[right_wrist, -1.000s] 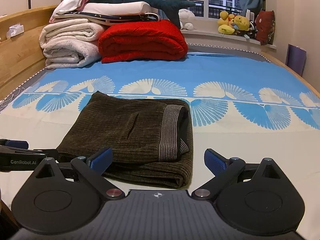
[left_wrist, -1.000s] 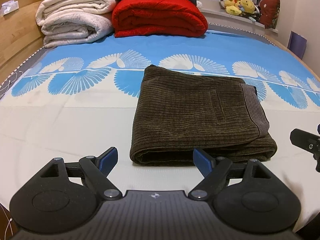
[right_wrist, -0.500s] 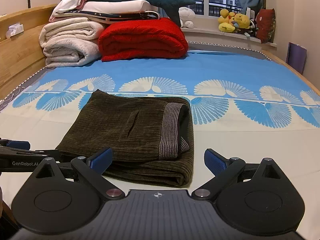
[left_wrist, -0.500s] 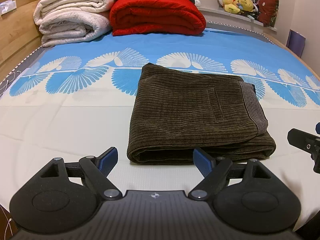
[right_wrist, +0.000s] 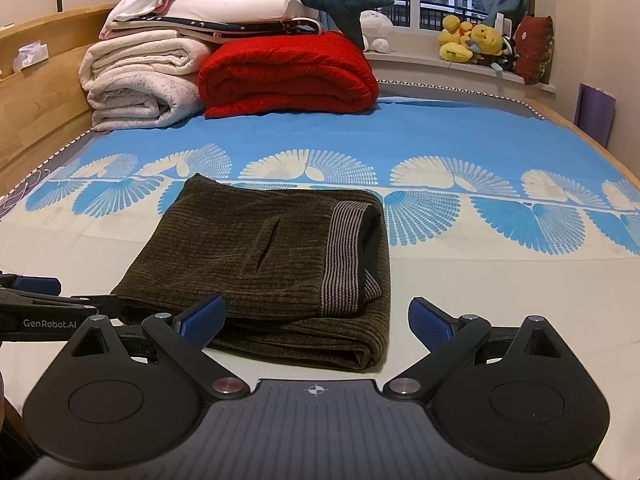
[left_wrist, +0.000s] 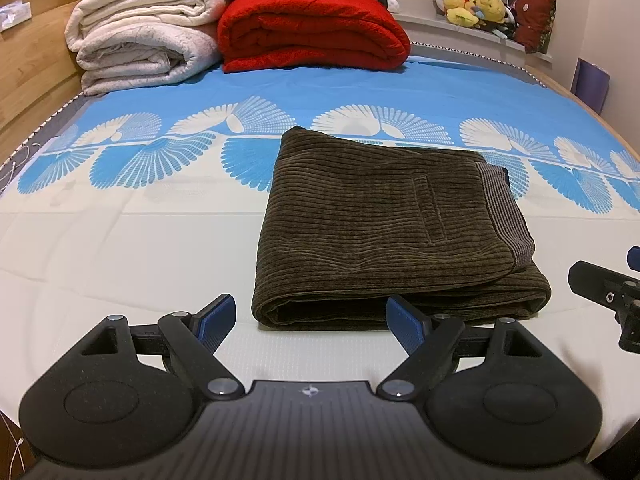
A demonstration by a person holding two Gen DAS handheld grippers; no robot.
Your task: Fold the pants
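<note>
A: Bedroom, bed (left_wrist: pixel 120 248) with blue-and-cream sheet; blankets (left_wrist: pixel 152 40) stacked at the far end. Where's the target?

B: Brown corduroy pants (left_wrist: pixel 384 232) mid-bed, already a compact rectangle, striped waistband on the right, folded edge nearest.

A: Tongs?

B: Left gripper (left_wrist: pixel 308 318) wide, nothing between the pads, just short of the near edge. Right gripper (right_wrist: pixel 316 318) wide too, empty (its left pad overlaps the near edge in view; contact unclear).

A: Step?

B: Looks finished, or one last fold. If so, pinch both near corners and carry them to the far edge.
</note>
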